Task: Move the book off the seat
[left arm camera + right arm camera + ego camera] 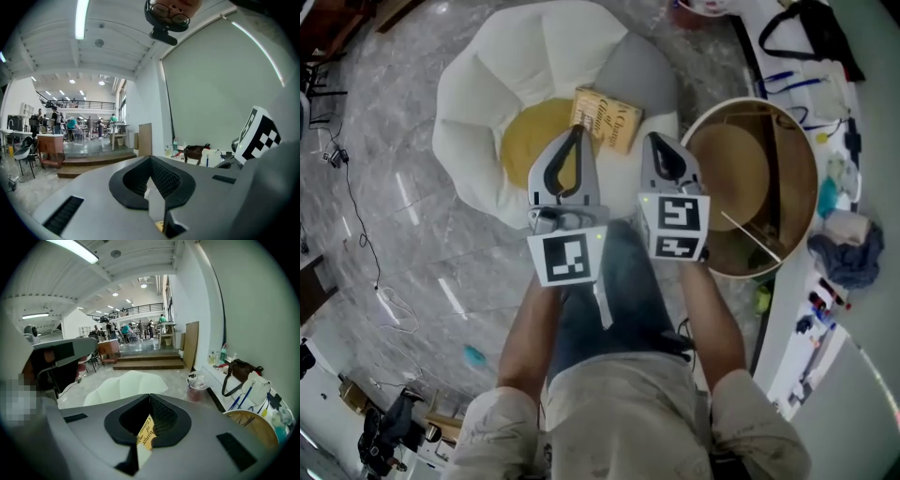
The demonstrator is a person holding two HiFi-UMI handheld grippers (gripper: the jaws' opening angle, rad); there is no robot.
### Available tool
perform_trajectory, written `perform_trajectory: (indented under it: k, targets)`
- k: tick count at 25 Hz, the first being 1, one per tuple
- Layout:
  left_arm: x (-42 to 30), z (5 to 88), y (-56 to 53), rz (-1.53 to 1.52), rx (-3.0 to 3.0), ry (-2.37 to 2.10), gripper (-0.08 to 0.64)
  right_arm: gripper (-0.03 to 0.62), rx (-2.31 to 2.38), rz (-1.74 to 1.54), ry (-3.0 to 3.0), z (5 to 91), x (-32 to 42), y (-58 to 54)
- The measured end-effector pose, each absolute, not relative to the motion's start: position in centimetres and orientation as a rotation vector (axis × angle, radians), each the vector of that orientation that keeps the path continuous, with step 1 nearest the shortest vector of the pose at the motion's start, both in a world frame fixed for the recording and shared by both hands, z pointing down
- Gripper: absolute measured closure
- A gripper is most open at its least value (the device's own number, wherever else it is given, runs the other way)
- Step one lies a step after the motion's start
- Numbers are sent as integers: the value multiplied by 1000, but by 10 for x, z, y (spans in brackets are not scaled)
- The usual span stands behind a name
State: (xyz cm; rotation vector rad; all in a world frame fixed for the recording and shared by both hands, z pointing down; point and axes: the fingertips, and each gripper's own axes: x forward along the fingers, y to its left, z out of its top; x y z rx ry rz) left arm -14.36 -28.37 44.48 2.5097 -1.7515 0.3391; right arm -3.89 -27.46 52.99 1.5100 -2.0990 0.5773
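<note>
A tan book (607,119) with dark print lies flat on the white petal-shaped seat (487,84), between a yellow cushion (530,141) and a grey cushion (642,70). My left gripper (575,131) hovers over the yellow cushion just left of the book, jaws together and holding nothing. My right gripper (659,142) hangs just right of the book's near corner, also shut and empty. In the right gripper view the closed jaws (150,397) point over the seat (126,385), and a strip of the book (146,434) shows through the gap beneath them. The left gripper (150,159) looks out into the room.
A round wooden stand (750,187) sits close on the right, against a white counter (806,309) carrying pens, a black strap and a blue-grey cloth (848,253). A cable (356,216) and a small teal item (474,355) lie on the grey marble floor at left.
</note>
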Motion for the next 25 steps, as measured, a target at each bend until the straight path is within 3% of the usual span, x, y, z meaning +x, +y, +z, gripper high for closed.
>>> perform_trajectory:
  k: [15, 25]
  targets:
    - [-143, 576, -297, 342, 2565, -1720, 558, 585, 1478, 813, -1899, 711, -41, -288]
    - [-145, 627, -298, 323, 2503, -1732, 558, 494, 1448, 996, -1810, 797, -29, -300]
